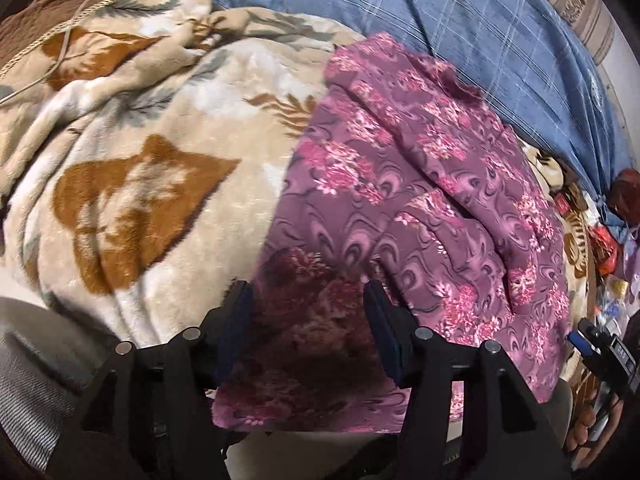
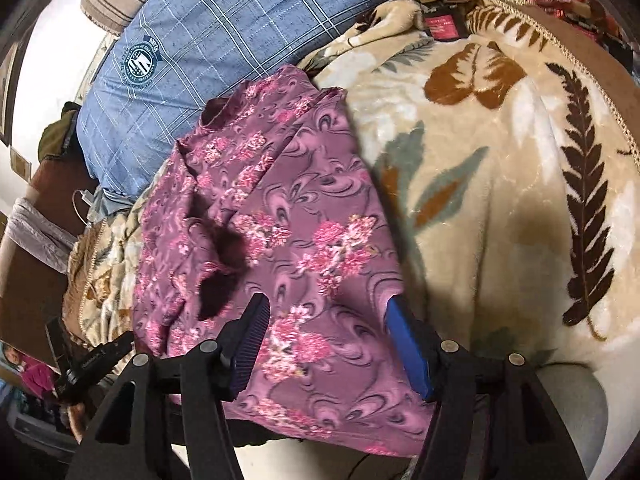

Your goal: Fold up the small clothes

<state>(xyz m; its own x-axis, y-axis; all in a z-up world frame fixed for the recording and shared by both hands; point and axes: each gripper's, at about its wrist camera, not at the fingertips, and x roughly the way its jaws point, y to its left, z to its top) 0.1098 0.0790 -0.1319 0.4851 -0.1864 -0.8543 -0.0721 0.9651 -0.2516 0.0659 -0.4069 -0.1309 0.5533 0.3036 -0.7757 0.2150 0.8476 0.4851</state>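
I see the purple flowered garment [image 1: 404, 200] lying folded and a little rumpled on the beige leaf-print blanket [image 1: 140, 184] covering the bed, its near edge hanging just over the blanket's front. Both my left gripper [image 1: 308, 320] and right gripper [image 2: 326, 340] hover above that near edge with fingers spread apart, released and grasping nothing. A blue checked pillow [image 2: 208, 32] lies right behind the garment, and small clutter [image 1: 600, 236] crowds the bed's far side.
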